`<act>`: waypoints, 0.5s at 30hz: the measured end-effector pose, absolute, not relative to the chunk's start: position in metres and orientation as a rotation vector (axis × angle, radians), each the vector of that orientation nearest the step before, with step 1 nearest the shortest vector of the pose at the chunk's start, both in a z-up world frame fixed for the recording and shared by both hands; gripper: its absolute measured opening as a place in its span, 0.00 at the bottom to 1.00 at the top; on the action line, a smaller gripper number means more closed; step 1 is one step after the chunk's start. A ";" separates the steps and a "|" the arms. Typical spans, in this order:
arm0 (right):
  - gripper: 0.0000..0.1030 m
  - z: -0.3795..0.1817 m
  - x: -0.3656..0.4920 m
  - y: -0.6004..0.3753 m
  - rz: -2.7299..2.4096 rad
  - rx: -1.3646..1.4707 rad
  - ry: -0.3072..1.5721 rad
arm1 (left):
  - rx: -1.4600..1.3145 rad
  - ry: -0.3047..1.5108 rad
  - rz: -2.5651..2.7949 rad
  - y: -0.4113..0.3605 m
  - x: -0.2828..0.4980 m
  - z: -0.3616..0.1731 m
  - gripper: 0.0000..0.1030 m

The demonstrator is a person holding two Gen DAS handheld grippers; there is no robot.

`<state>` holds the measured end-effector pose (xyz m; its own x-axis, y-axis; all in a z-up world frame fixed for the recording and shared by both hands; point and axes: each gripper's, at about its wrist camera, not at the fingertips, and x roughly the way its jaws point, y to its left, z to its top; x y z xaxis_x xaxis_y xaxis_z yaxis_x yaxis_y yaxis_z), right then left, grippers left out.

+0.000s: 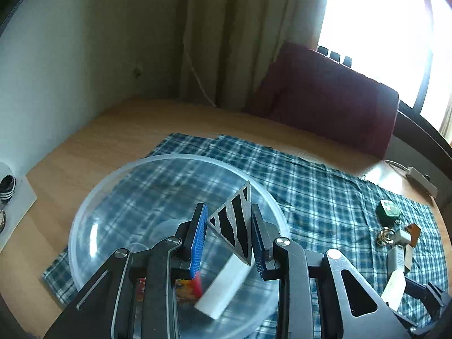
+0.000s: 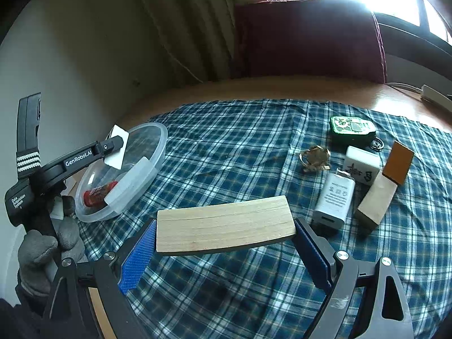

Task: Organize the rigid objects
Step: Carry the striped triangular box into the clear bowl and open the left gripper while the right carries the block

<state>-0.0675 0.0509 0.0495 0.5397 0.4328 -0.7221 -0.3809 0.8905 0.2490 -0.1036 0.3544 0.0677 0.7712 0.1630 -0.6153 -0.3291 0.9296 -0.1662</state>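
In the left wrist view my left gripper (image 1: 228, 237) is shut on a grey triangular aluminium profile (image 1: 236, 226), held above a clear plastic bowl (image 1: 93, 197). In the bowl lie a white block (image 1: 226, 288) and a red packet (image 1: 195, 285). The right wrist view shows that bowl (image 2: 158, 152) at the left on the blue plaid cloth (image 2: 240, 141), with the left gripper (image 2: 115, 148) over it. My right gripper (image 2: 226, 243) is shut on a pale wooden block (image 2: 226, 227), gripped by its ends above the cloth.
Right of the wooden block lie a white charger (image 2: 334, 197), a white tile (image 2: 361, 163), an orange-topped wood block (image 2: 381, 189), a gold metal trinket (image 2: 315, 156) and a green pouch (image 2: 351, 127). A maroon cushion (image 2: 308, 39) stands behind. A gloved hand (image 2: 48, 243) holds the left gripper.
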 end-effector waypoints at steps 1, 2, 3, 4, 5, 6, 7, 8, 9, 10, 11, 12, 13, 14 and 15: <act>0.92 0.050 -0.067 0.053 0.485 0.064 0.875 | -0.274 0.636 0.276 0.357 -0.105 0.067 0.30; 0.92 0.051 -0.066 0.055 0.488 0.063 0.874 | -0.276 0.637 0.280 0.359 -0.105 0.066 0.30; 0.92 0.052 -0.066 0.058 0.490 0.061 0.873 | -0.279 0.638 0.283 0.361 -0.106 0.066 0.30; 0.92 0.053 -0.065 0.061 0.493 0.059 0.872 | -0.283 0.639 0.288 0.363 -0.106 0.066 0.30; 0.92 0.053 -0.064 0.063 0.497 0.059 0.872 | -0.286 0.640 0.292 0.365 -0.107 0.066 0.30; 0.92 0.054 -0.063 0.066 0.501 0.060 0.873 | -0.289 0.640 0.296 0.367 -0.107 0.066 0.30; 0.92 0.055 -0.062 0.069 0.506 0.060 0.873 | -0.293 0.639 0.303 0.369 -0.108 0.066 0.30; 0.92 0.056 -0.062 0.072 0.509 0.059 0.872 | -0.295 0.637 0.308 0.371 -0.109 0.066 0.30; 0.92 0.056 -0.061 0.075 0.511 0.057 0.871 | -0.298 0.635 0.314 0.373 -0.110 0.066 0.30; 0.92 0.057 -0.060 0.078 0.513 0.054 0.870 | -0.300 0.633 0.320 0.375 -0.111 0.066 0.30; 0.92 0.057 -0.059 0.081 0.517 0.050 0.870 | -0.303 0.632 0.326 0.377 -0.112 0.066 0.30; 0.92 0.058 -0.058 0.085 0.521 0.046 0.870 | -0.306 0.633 0.333 0.378 -0.112 0.066 0.32; 0.92 0.058 -0.057 0.088 0.524 0.043 0.869 | -0.311 0.636 0.341 0.380 -0.112 0.066 0.35; 0.92 0.059 -0.056 0.092 0.528 0.039 0.869 | -0.318 0.640 0.349 0.382 -0.112 0.065 0.48; 0.92 0.059 -0.055 0.097 0.534 0.034 0.868 | -0.328 0.640 0.358 0.385 -0.112 0.065 0.66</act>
<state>-0.0554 0.0967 0.0591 0.5244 0.4594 -0.7169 -0.4324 0.8690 0.2406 -0.1122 0.3845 0.0650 0.7449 0.2216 -0.6293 -0.4204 0.8884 -0.1847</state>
